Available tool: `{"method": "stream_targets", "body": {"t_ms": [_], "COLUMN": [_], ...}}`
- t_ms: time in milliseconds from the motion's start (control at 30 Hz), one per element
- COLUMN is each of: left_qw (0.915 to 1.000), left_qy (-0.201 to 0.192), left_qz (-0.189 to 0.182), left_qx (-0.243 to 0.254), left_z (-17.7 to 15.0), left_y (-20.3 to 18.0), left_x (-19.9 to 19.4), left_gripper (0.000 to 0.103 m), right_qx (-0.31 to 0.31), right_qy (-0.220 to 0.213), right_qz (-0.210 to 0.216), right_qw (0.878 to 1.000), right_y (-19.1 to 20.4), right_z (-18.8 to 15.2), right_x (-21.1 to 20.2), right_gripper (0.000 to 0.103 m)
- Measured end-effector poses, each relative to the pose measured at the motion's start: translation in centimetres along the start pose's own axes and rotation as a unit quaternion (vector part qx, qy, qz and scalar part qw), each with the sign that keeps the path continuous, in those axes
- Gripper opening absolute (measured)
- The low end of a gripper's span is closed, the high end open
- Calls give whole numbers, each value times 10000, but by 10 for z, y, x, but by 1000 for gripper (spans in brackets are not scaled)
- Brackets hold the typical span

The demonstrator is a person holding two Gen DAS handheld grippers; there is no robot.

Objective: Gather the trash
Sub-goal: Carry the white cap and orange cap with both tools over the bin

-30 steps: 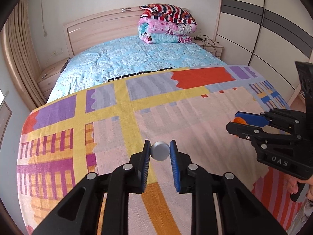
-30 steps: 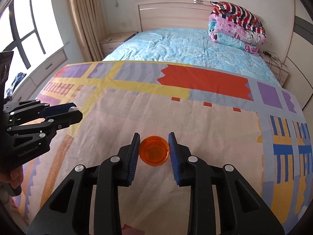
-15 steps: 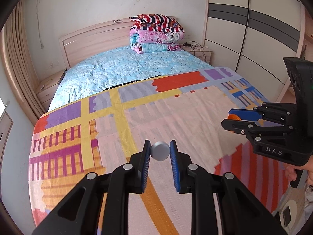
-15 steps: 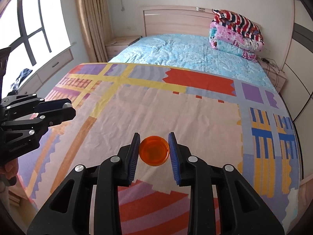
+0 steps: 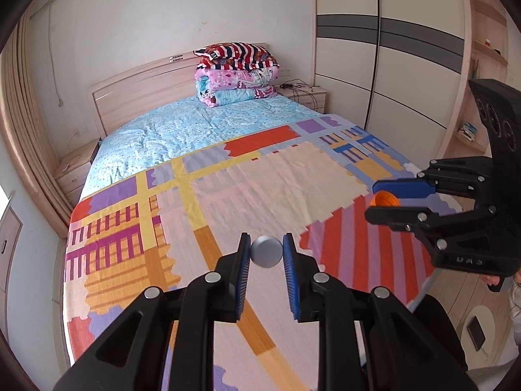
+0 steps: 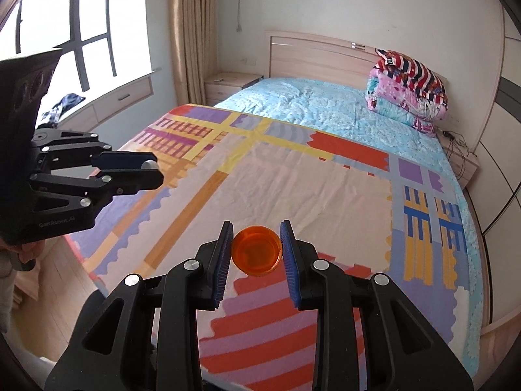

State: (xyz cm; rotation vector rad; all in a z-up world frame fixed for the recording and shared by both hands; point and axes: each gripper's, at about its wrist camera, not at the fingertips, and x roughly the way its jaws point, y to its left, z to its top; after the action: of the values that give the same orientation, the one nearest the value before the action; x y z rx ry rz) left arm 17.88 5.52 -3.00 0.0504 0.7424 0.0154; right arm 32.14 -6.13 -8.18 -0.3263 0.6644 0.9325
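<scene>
Bed point(image 5: 228, 189) fills both wrist views, covered by a patchwork bedspread point(image 6: 293, 195) of yellow, purple, red and pink blocks, with a light blue quilt point(image 5: 202, 130) toward the headboard point(image 5: 136, 88). Left gripper point(image 5: 266, 251): jaws clenched on a small grey round cap point(image 5: 266, 251), held clear above the bedspread; its blue pads press the cap from both sides. Right gripper point(image 6: 256, 250): jaws grasping an orange translucent cup point(image 6: 256, 250), open mouth facing the camera, also off the bed surface. Each gripper shows at the edge of the other's view, side by side over the foot of the bed, apart from one another. Stack of folded blankets point(image 5: 236, 75) sits at the head of the bed, against the headboard. Wardrobe point(image 5: 390, 65) stands along one side, window point(image 6: 75, 32) and curtain point(image 6: 192, 32) along the other.
</scene>
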Motion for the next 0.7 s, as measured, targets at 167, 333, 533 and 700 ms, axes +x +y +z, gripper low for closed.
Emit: {"method": "stream_targets", "body": {"t_ms": [167,333,533,700], "left_qw": [9998,9992,9982,9964], "left_qy": [-86,-103,32,331], "left_qz": [-98,-228,-444,-621], "left_qx": [166,323,408,478], "left_z": [-16,-35,-60,-85], "left_y": [-19,-38,-57,-71], "left_x": [-26,-46,-51,-41], "left_gripper": [20,20,20,20], "right_qx": [-163,-287,-391,-324], "right_qy": [-31,-66,73,339], "right_qz": [145,297,448,661], "right_qw": [9998,9991,9982,9967], "right_y": [22,40,55,64], "right_z": [-21,-41,-67,-98], "right_x": [-28,-50,-57,-50], "right_gripper": [30,30,30,30]}}
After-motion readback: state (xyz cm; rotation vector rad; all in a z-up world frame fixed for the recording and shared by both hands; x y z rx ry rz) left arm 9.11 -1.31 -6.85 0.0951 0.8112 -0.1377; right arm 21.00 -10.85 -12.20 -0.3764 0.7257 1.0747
